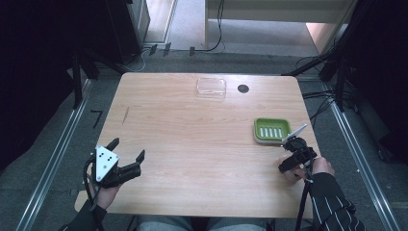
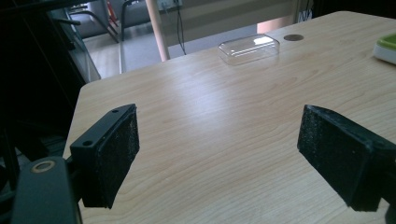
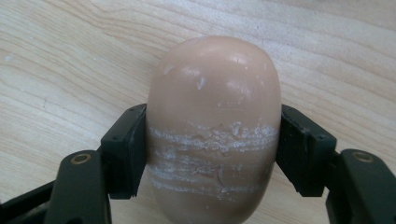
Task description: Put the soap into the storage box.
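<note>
Two black foam-faced jaws pinch a smooth, beige, oval bar of soap [image 3: 214, 130] across its width, the pads pressed flat against both flanks where pale, scuffed streaks band its surface. The soap lies low against the light wooden table [image 3: 70, 60], near the table's right edge, and whether it has left the wood cannot be told. Seen from the high view, the right gripper [image 1: 294, 155] works just in front of a green, rectangular plastic soap dish [image 1: 272, 130] with a slotted white floor, which sits close beside the jaws. Across the table, the left gripper [image 1: 127, 150] rests near the front left corner with its jaws spread wide and nothing between them. A clear, rectangular plastic lid [image 1: 211, 88] and a small dark round disc [image 1: 243, 88] lie well apart at the far edge.

The step in hand looks to be lifting the soap toward the dish. A slick, rounded bar is likely to squirt out under a hard squeeze, so a steady grip at its widest part, a straight lift and a level carry over the dish's rim would serve best, with the jaws opening only once the bar sits on the slots.
</note>
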A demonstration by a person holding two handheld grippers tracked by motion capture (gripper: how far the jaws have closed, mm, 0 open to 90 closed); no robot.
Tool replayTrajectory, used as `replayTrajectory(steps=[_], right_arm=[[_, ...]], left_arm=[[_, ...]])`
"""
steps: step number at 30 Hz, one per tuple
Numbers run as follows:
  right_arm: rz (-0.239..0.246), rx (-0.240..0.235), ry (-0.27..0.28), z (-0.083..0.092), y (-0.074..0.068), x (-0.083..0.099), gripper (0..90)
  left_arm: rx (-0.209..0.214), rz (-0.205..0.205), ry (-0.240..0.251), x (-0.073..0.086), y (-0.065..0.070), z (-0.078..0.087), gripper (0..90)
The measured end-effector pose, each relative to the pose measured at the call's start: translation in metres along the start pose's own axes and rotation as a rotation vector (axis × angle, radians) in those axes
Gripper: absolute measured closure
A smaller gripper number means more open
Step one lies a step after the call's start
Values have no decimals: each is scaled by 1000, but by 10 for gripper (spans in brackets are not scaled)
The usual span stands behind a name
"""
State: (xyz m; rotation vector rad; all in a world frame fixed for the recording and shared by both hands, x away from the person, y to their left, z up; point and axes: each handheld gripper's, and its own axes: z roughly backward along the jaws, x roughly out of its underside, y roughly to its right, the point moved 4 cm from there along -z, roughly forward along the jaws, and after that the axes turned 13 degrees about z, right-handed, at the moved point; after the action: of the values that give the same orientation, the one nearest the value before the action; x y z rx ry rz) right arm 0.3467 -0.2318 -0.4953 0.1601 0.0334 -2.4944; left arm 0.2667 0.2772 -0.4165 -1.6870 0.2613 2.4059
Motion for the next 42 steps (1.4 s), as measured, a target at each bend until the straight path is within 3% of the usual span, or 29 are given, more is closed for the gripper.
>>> replayTrajectory(steps=[42], right_arm=[[220,17,65,28,-15,-37,336]], left_arm=[[31,-20,-7,-2,9,-11,133]])
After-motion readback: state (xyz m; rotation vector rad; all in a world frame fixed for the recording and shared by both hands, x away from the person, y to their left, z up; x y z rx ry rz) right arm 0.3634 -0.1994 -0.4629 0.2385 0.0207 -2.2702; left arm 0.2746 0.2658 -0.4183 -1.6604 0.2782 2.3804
